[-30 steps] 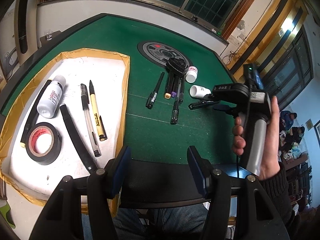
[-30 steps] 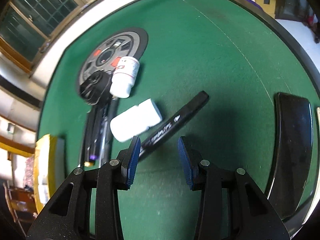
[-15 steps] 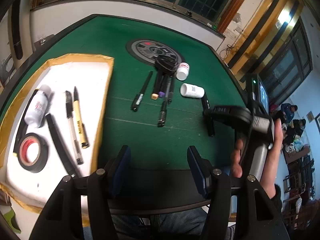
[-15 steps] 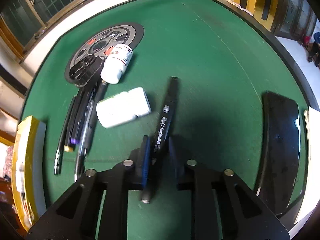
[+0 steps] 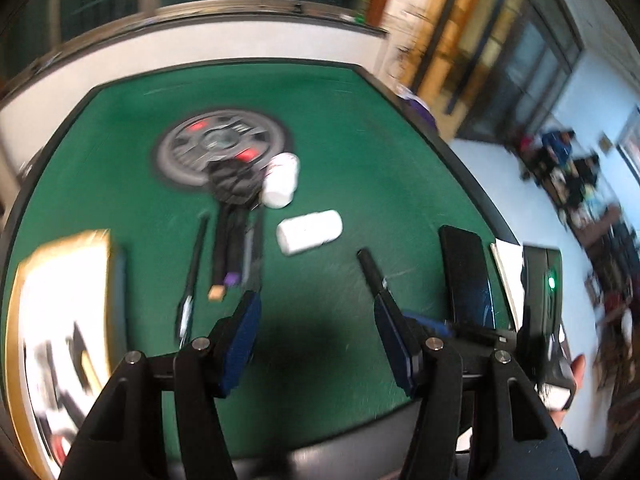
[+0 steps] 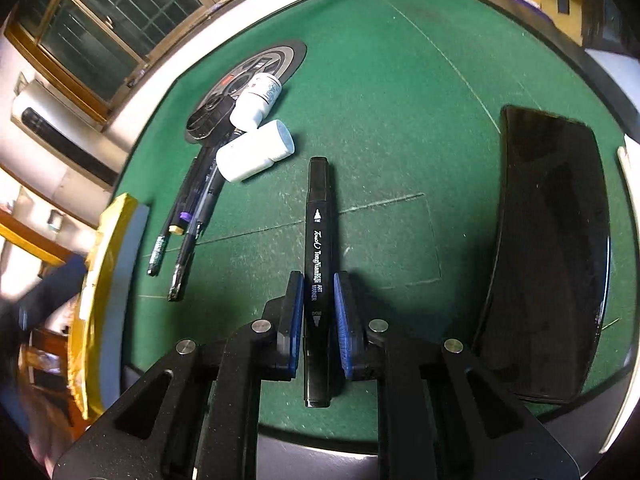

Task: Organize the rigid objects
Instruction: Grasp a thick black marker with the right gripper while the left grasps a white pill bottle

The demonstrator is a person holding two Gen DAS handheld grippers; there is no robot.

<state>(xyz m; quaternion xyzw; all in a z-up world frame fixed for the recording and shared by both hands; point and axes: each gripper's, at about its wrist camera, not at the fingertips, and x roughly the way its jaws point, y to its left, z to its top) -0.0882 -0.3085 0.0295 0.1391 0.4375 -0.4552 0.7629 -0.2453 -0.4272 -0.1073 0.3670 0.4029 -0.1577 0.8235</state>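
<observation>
My right gripper (image 6: 317, 300) is shut on a black art marker (image 6: 318, 240), which points away along the fingers, just above the green table. Its tip also shows in the left wrist view (image 5: 370, 266). My left gripper (image 5: 316, 320) is open and empty over the table's near edge. Two white bottles (image 6: 254, 156) (image 6: 256, 100) and a bundle of dark pens (image 6: 192, 208) lie to the left of the marker. In the blurred left wrist view the bottles (image 5: 310, 232) and pens (image 5: 232, 248) lie ahead.
A yellow-rimmed white tray (image 5: 60, 320) (image 6: 100, 264) sits at the left with blurred items in it. A round grey disc (image 5: 220, 148) lies at the table's far side. A black phone-like slab (image 6: 552, 248) (image 5: 464, 276) lies at the right edge.
The right gripper has closed fully on the marker and lifted and turned it straight along the fingers. The left gripper has swung right, away from the tray, toward the pens and bottles.
</observation>
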